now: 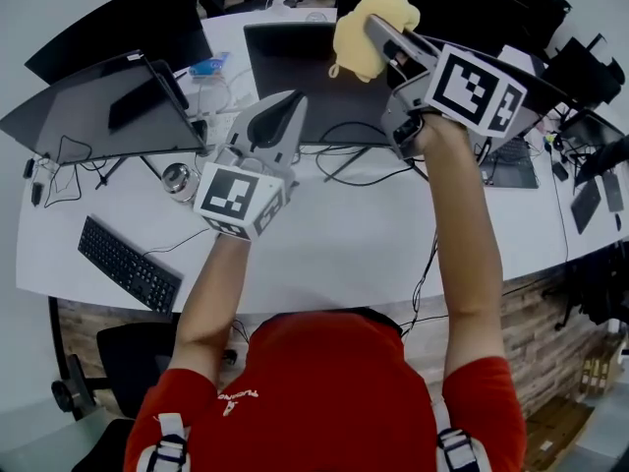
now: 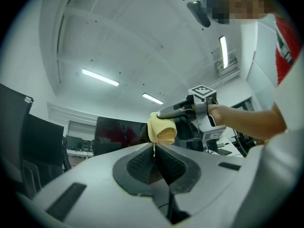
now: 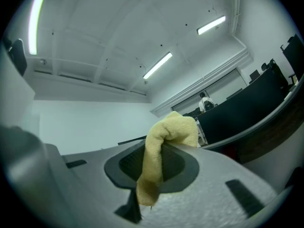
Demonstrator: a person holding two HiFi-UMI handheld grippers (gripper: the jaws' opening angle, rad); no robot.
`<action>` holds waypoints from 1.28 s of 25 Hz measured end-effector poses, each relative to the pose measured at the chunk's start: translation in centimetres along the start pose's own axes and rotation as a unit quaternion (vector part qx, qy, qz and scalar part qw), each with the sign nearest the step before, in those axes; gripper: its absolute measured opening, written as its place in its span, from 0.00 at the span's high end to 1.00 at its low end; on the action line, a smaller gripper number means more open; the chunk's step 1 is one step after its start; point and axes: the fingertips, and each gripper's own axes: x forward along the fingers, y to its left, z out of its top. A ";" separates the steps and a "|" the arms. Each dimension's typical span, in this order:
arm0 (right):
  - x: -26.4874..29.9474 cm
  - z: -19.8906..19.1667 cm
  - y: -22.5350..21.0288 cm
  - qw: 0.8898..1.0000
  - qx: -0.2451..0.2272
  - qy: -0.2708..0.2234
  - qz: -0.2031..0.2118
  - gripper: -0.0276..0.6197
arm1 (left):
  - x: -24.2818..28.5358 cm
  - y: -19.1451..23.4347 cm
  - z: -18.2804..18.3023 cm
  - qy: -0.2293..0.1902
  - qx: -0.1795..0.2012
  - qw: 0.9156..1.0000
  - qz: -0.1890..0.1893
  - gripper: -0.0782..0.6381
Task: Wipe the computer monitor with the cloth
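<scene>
— White desk [image 1: 354, 244] beneath us, and on it the dark computer monitor [image 1: 295, 77], its long axis running left to right.
— Which gripper do we lead with?
— Our right gripper [image 1: 383, 35], clamped on the yellow cloth [image 1: 356, 39] at the screen's upper right corner; the glass lies down and left of it. Our left gripper [image 1: 291, 106], jaws together and empty, hangs lower, by the bottom edge.
</scene>
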 end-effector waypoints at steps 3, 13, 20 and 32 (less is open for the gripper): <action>-2.2 1.0 -2.3 1.000 0.001 -0.005 -0.007 0.86 | 1.8 -1.8 0.0 0.001 -0.002 1.000 -0.004 0.87; -9.6 4.5 -10.0 0.999 0.002 -0.020 -0.038 0.86 | 6.8 -8.9 -1.2 0.015 0.000 0.999 -0.028 0.87; -14.6 6.2 -15.0 0.997 0.019 -0.025 -0.071 0.86 | 9.8 -12.8 -1.6 0.013 -0.002 0.999 -0.039 0.87; -22.1 8.9 -22.5 0.992 0.036 -0.042 -0.116 0.86 | 14.0 -17.9 -2.3 0.012 -0.006 0.999 -0.051 0.87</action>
